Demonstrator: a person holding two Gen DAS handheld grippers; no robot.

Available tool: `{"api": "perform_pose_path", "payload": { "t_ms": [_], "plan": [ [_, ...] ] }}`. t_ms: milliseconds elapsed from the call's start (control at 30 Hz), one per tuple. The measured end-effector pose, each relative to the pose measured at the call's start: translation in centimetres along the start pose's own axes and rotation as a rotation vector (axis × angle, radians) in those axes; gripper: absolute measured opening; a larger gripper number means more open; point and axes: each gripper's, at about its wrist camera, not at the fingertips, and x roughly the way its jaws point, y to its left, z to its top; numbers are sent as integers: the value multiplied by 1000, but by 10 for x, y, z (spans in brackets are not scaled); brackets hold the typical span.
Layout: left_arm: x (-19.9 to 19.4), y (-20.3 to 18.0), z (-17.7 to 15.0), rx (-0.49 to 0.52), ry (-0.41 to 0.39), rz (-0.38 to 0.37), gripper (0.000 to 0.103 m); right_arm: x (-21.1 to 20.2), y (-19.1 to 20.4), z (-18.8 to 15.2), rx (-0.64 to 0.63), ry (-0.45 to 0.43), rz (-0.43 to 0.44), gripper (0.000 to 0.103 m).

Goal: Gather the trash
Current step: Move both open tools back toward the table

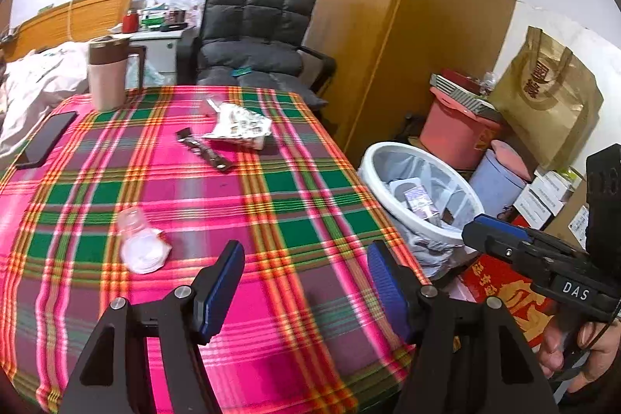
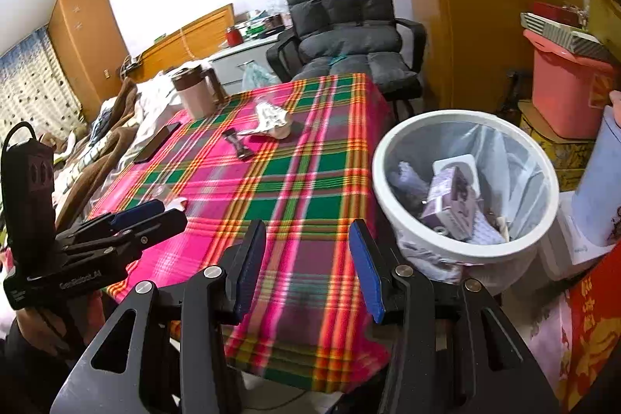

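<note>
On the plaid tablecloth [image 1: 271, 204] lie a crumpled clear plastic cup [image 1: 139, 241] near left, a dark wrapper [image 1: 203, 148] and a crumpled printed bag [image 1: 240, 125] farther back. The wrapper [image 2: 238, 142] and bag [image 2: 269, 121] also show in the right wrist view. A white lined trash bin [image 1: 423, 193] with rubbish stands on the floor right of the table; it also shows in the right wrist view [image 2: 465, 181]. My left gripper [image 1: 306, 282] is open and empty above the table's near part. My right gripper [image 2: 306, 262] is open and empty over the table's near right corner, beside the bin.
A pink-and-brown jug [image 1: 106, 74] and a black phone [image 1: 48, 138] sit at the table's far left. A grey padded chair [image 1: 252, 30] stands behind the table. A pink bucket [image 1: 458, 130], paper bag [image 1: 547, 96] and boxes crowd the floor at right. A bed [image 2: 116, 127] lies left.
</note>
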Motion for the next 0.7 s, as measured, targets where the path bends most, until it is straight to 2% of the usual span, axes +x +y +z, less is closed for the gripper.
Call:
{"api": "perform_pose_path", "payload": {
  "t_ms": [467,700],
  "plan": [
    [-17,48,-6,-92,-23,129,65,11,26,11,-58,9,46,47],
    [-13,70,-6,-131,-22,163,65,20,35,18,-80,10,59,47]
  ]
}}
